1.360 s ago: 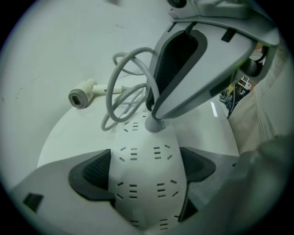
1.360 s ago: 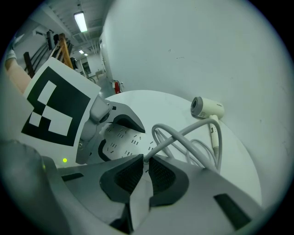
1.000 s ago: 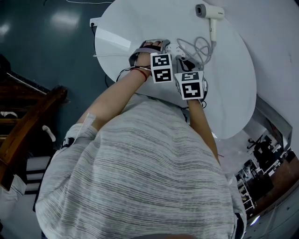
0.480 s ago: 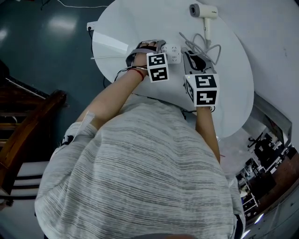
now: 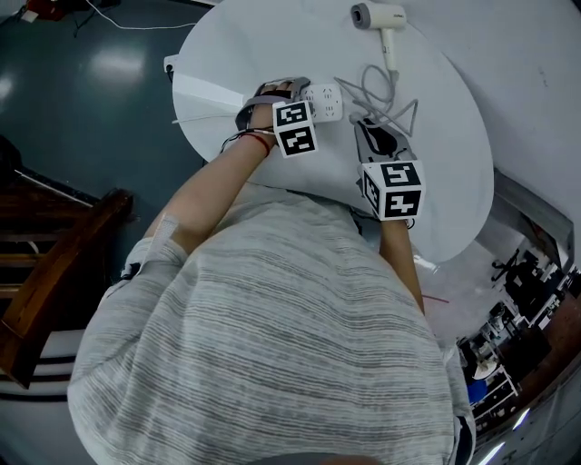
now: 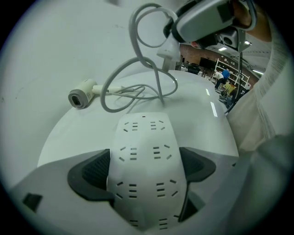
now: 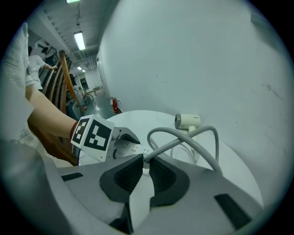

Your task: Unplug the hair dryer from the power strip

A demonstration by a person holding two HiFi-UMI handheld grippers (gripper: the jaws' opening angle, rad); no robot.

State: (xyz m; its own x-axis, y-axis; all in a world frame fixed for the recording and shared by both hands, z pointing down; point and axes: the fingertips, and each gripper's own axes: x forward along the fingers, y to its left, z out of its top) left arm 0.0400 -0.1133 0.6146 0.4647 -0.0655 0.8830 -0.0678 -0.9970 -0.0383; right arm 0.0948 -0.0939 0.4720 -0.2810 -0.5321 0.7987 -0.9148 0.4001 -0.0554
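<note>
The right tongs have drawn back from the power strip, gripping the plug. The left tongs clamp the power strip on the table. The hair dryer lies at the table's far edge.

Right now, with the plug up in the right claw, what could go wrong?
1. The right claw grips the plug only near its tips, so it may slip free.
2. The left claw holds only the power strip; the looped cord runs to the hair dryer near the table's far edge, so pulling further could drag it off.
</note>
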